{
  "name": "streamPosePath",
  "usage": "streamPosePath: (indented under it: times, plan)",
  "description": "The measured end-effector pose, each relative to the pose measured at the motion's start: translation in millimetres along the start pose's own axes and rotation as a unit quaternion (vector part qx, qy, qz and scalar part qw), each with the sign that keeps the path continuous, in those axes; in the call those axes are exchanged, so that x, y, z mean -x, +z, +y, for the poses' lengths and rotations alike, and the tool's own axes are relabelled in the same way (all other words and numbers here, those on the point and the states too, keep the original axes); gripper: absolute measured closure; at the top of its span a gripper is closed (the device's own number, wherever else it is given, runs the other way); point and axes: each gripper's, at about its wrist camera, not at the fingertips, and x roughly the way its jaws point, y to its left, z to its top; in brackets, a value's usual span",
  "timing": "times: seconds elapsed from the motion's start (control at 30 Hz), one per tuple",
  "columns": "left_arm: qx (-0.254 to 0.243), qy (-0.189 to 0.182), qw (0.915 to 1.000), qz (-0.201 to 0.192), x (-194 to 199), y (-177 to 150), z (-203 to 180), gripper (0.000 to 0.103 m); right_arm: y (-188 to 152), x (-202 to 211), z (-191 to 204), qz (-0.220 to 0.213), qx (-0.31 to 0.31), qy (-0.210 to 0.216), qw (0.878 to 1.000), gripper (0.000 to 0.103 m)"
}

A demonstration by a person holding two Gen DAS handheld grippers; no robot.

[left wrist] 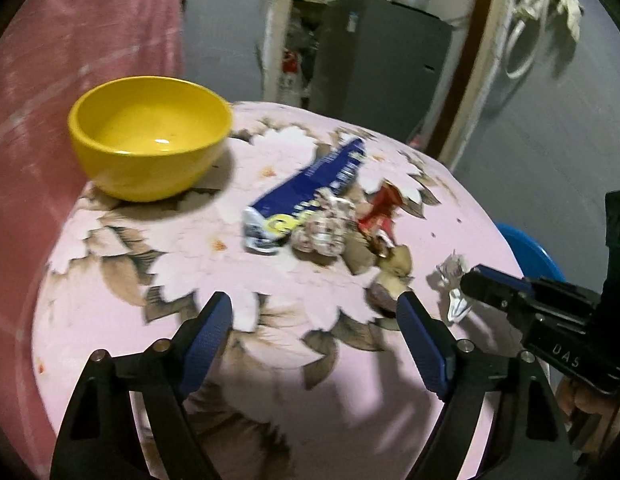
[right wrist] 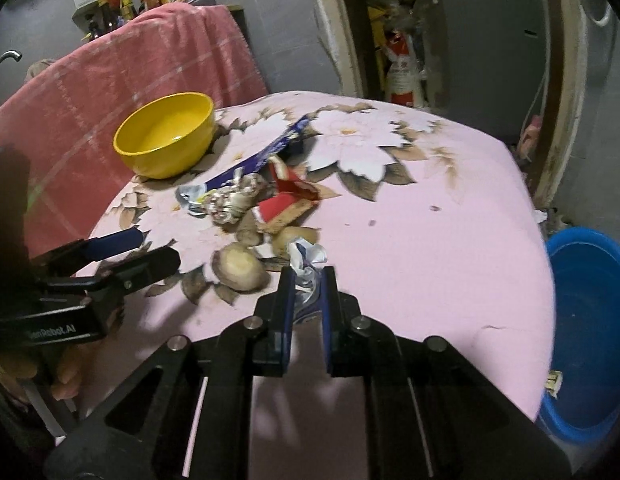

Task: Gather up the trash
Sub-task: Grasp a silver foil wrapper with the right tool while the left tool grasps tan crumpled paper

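Nearest to the right wrist camera, the right gripper point(right wrist: 308, 276) is pinching a crumpled silver and white wrapper point(right wrist: 306, 258) between its two blue pads; the jaws are standing close together, and the wrapper is sticking out above the fingertips. In the left wrist view the same wrapper point(left wrist: 454, 288) is lying at the near right edge of the table point(left wrist: 90, 320), at the tip of the right gripper point(left wrist: 468, 284).

The left gripper point(left wrist: 316, 312) is hanging above the near part of the table with its jaws spread wide, and nothing is sitting between the pads. In the right wrist view it is coming in from the left side point(right wrist: 150, 248).

The table is wearing a pink cloth with large white flowers. Just beyond the held wrapper, some brown peels or shells point(right wrist: 240, 266) are lying together. Behind them, a red torn wrapper point(right wrist: 288, 198), a crumpled patterned paper ball point(right wrist: 234, 200) and a long blue snack packet point(right wrist: 262, 156) are resting in one small heap, touching each other.

Farther to the left, a yellow bowl point(right wrist: 166, 140) is standing upright near the far edge, apart from the heap. Behind it a pink checked cloth point(right wrist: 130, 68) is draping over something I cannot identify.

On the right, lower than the table, a blue basin point(right wrist: 590, 320) is standing beside the table edge.
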Motion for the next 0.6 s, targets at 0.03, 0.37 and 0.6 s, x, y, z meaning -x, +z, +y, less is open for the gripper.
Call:
streamPosePath:
  times: [0.03,0.37,0.6]
  plan:
    - [-0.008,-0.001,0.9999,0.007,-3.5,1.0,-4.6,0.023,-0.3,1.3,-3.3,0.0,-0.002,-0.001,1.0,0.083]
    - [-0.074,0.002,0.9957,0.056,-39.2,10.0,-42.3,0.041,-10.5,13.9,-32.0,-0.006,-0.032,-0.017,0.999,0.083]
    - [-0.109,0.013,0.9915,0.07,-51.4,10.4,-58.6,0.072,-13.7,20.0,-41.8,-0.012,-0.045,-0.017,0.999,0.083]
